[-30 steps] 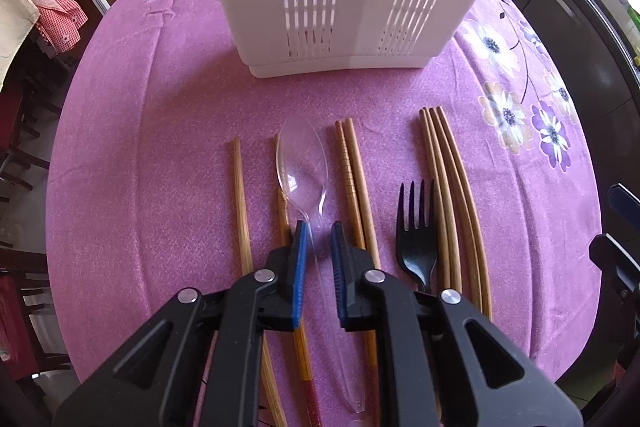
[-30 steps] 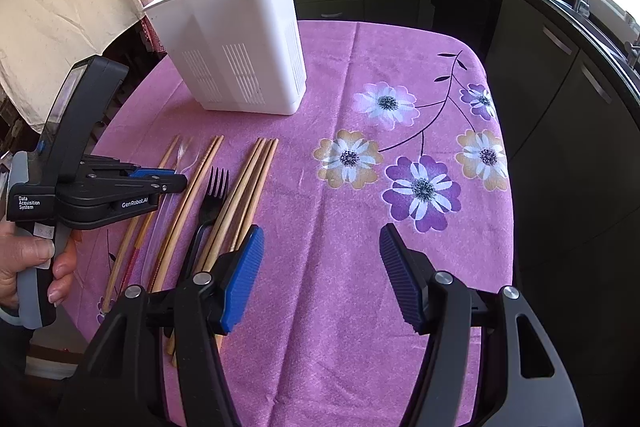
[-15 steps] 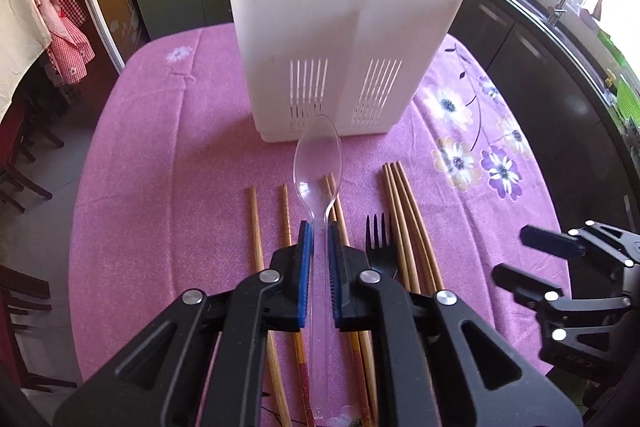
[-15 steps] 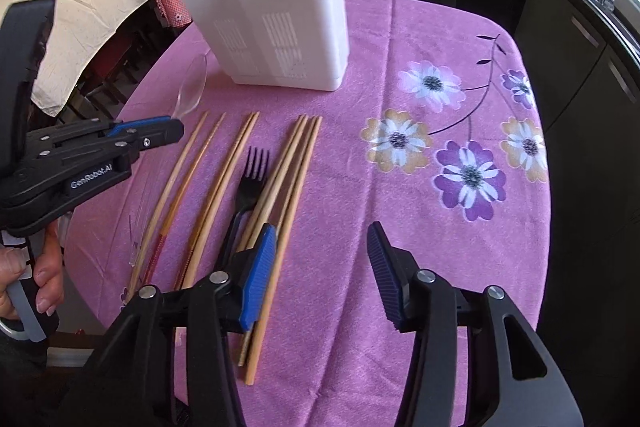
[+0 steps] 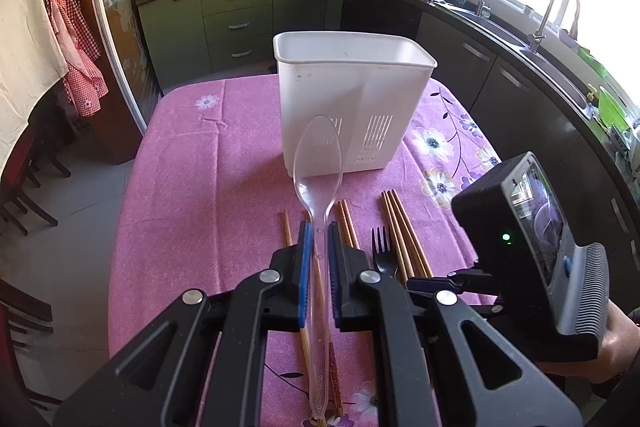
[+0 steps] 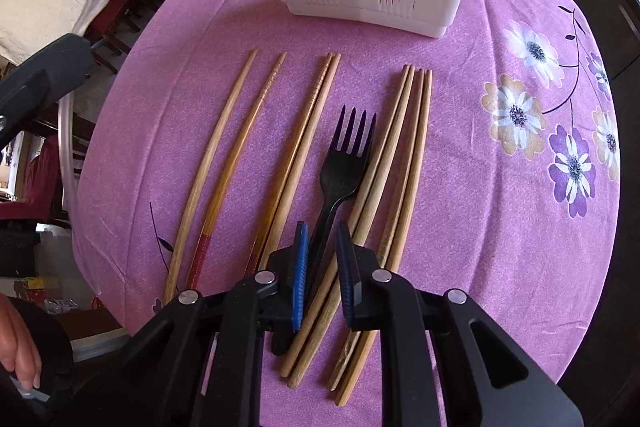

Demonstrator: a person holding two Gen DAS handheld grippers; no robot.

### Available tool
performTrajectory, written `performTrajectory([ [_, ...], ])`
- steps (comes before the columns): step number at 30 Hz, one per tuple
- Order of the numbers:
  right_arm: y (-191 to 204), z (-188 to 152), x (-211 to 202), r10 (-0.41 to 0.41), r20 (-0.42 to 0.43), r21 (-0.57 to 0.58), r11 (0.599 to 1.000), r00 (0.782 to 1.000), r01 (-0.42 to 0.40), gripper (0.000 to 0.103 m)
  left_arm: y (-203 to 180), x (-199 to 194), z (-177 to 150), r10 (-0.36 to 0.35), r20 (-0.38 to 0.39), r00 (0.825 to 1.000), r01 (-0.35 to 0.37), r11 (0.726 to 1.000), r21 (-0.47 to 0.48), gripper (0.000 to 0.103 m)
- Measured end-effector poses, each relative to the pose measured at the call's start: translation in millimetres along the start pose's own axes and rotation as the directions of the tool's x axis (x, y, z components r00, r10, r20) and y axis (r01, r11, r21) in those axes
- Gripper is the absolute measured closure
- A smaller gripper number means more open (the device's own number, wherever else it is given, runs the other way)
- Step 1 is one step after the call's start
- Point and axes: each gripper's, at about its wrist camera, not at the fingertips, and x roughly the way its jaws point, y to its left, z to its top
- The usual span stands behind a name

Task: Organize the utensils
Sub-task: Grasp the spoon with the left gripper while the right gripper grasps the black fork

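So far nothing shows inside the tall white slotted plastic utensil holder point(image 5: 352, 99), which stands at the far side of the table point(image 5: 192, 195) under its pink flowered cloth, though only the upper part of its inside can be seen. The left gripper point(image 5: 318, 255) has its fingers clamped narrowly on the handle of a clear plastic spoon point(image 5: 318, 163), lifted off the cloth and pointing toward the holder. The right gripper point(image 6: 323, 267) is low over the black plastic fork point(image 6: 344, 163), its fingers closing around the handle; whether they press it yet is unclear. The wooden chopsticks point(image 6: 240, 147), lying in loose pairs and a bunch of four on either side of the fork, remain unsorted, so most of the work appears to lie ahead.
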Motion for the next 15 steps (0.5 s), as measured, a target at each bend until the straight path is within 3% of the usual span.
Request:
performTrajectory([
  [8,14,13,20,-0.033,-0.033,0.029,0.999,0.999,0.034,0.090,4,-6,-1,-0.004,0.023,1.000,0.004,1.000,0.003,0.094],
  [15,34,6,26,-0.109,0.032,0.005,0.994,0.994,0.109,0.091,7,-11,3,-0.005,0.051,0.999,0.005,1.000,-0.002,0.094],
])
